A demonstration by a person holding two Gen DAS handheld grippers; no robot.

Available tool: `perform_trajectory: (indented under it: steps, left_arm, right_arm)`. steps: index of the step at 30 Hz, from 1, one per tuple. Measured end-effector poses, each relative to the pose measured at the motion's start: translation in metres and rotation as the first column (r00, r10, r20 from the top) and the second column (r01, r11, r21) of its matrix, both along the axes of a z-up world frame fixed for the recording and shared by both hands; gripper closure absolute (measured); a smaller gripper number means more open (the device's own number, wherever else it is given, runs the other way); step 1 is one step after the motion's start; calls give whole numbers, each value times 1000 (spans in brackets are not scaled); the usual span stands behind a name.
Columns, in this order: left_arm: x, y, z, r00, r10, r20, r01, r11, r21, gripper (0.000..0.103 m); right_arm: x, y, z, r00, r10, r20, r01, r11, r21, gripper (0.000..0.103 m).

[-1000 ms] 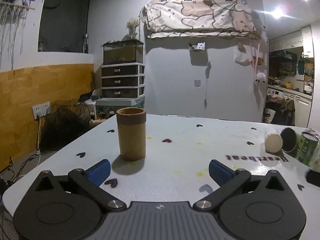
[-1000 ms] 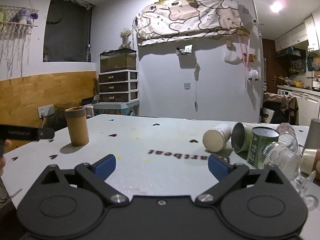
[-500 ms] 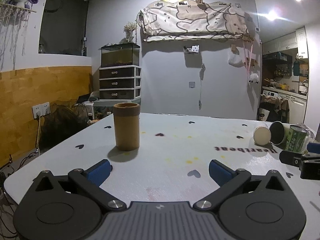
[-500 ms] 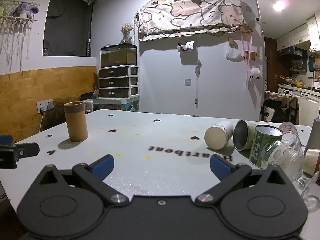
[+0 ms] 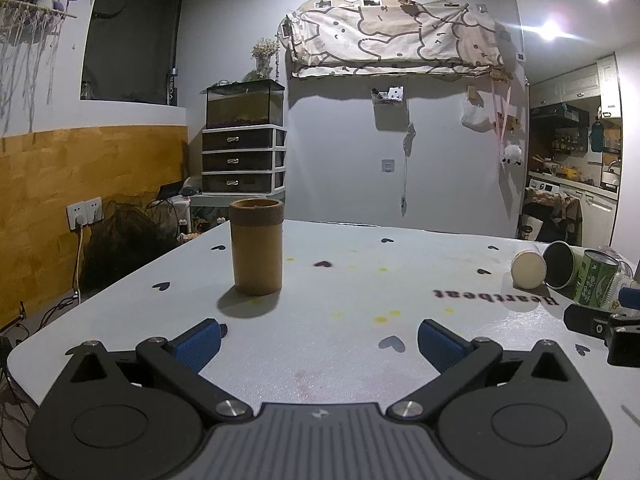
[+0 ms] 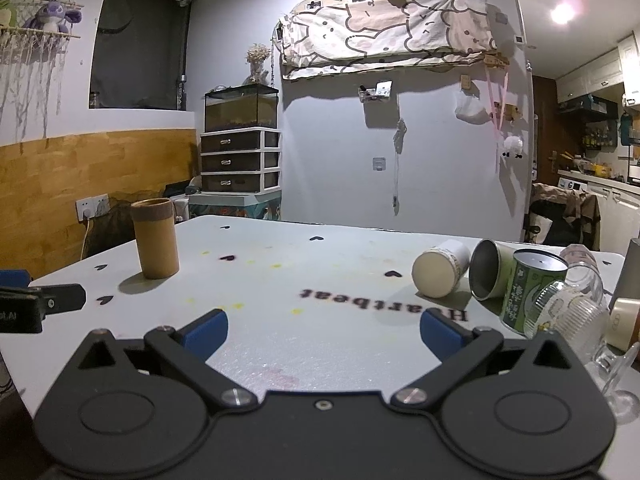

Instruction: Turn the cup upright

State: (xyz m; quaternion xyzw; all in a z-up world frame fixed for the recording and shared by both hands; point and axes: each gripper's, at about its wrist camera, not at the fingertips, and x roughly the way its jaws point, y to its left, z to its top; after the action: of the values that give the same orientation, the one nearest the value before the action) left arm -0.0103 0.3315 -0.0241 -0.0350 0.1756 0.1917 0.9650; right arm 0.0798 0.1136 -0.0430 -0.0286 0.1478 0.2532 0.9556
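Note:
A tan cylindrical cup (image 5: 257,246) stands upright on the white table (image 5: 360,280), open end up; it also shows at the left in the right wrist view (image 6: 155,238). My left gripper (image 5: 319,342) is open and empty, a short way in front of the cup. My right gripper (image 6: 323,326) is open and empty over the table's near middle. A white cup (image 6: 440,268) and a metal cup (image 6: 490,270) lie on their sides at the right. The right gripper's tip shows at the right edge of the left wrist view (image 5: 600,326).
A green tin (image 6: 530,290), clear glassware (image 6: 576,312) and a tape roll (image 6: 622,322) crowd the table's right side. The left gripper's tip (image 6: 36,300) shows at the left edge. The table's left edge drops off near the cup.
My left gripper has drawn back from the upright tan cup, which now looks smaller and farther. The right gripper has shifted slightly; its tip has come into the left view.

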Motion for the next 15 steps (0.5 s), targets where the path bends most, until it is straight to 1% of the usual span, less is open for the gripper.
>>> perform_trajectory:
  steps: [15]
  left_arm:
    - [-1, 0, 0, 1000, 0, -1, 0, 1000, 1, 0]
  right_arm:
    - [-2, 1, 0, 1000, 5, 2, -5, 1000, -1, 0]
